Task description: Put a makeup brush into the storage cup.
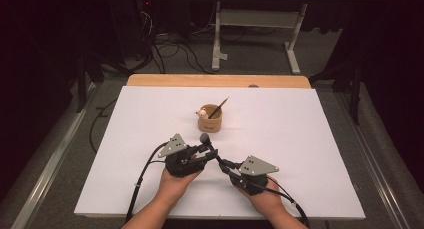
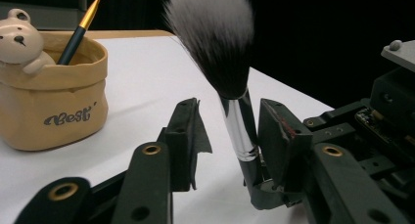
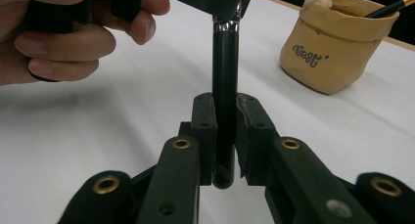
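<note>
Right gripper view: right gripper [image 3: 226, 136] clamps the brush [image 3: 225, 87] handle; left gripper [image 2: 227, 136] jaws gape around its ferrule, mid-handover; next, likely closing them

A lab: white-topped table [image 1: 300, 139], floor cables [image 1: 170, 51], dark curtains.

A tan pot [image 2: 51, 94] with dark script lettering and a cream bear [image 2: 19, 40] on its rim; inside it, a navy-and-gold pencil [image 2: 78, 31]. Beside the pot — a makeup brush [image 2: 222, 62], bristles black fading to white, silver ferrule, black handle — between black jaws.
</note>
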`<state>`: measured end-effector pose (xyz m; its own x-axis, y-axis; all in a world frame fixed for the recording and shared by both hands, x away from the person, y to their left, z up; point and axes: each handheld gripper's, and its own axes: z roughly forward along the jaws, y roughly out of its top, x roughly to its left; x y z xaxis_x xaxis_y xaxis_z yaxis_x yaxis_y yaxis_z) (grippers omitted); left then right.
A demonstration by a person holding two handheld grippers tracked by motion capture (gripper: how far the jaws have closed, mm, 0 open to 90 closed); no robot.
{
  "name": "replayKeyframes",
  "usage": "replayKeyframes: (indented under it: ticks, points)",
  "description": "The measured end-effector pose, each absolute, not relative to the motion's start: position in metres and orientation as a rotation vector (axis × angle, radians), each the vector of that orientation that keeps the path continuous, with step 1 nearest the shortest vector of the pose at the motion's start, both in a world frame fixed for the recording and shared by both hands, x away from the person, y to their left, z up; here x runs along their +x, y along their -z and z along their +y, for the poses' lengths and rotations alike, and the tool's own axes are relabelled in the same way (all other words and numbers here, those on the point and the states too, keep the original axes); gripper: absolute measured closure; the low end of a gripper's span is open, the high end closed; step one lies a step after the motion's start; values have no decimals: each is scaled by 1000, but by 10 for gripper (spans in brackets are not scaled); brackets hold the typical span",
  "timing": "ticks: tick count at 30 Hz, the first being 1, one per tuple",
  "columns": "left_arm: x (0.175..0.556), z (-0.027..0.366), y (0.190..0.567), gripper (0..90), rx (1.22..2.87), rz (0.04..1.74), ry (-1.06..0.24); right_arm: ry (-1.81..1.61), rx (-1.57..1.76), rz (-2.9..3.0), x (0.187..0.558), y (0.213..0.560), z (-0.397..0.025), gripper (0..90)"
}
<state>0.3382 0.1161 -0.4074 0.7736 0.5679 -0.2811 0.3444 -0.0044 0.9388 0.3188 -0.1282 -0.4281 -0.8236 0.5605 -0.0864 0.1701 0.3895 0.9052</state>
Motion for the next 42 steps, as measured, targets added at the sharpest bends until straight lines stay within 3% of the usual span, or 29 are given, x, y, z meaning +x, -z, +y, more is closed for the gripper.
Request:
replayKeyframes:
  ticks: [11, 36, 42]
  points:
    - [336, 116, 407, 710, 1610, 725, -214, -1410, 638, 2278, 318, 429, -127, 814]
    - [335, 114, 407, 771, 1589, 695, -157, -1409, 637, 2274, 319, 430, -126, 801]
    - [334, 114, 406, 778, 1591, 695, -173, -1415, 676, 2287, 320, 429, -127, 693]
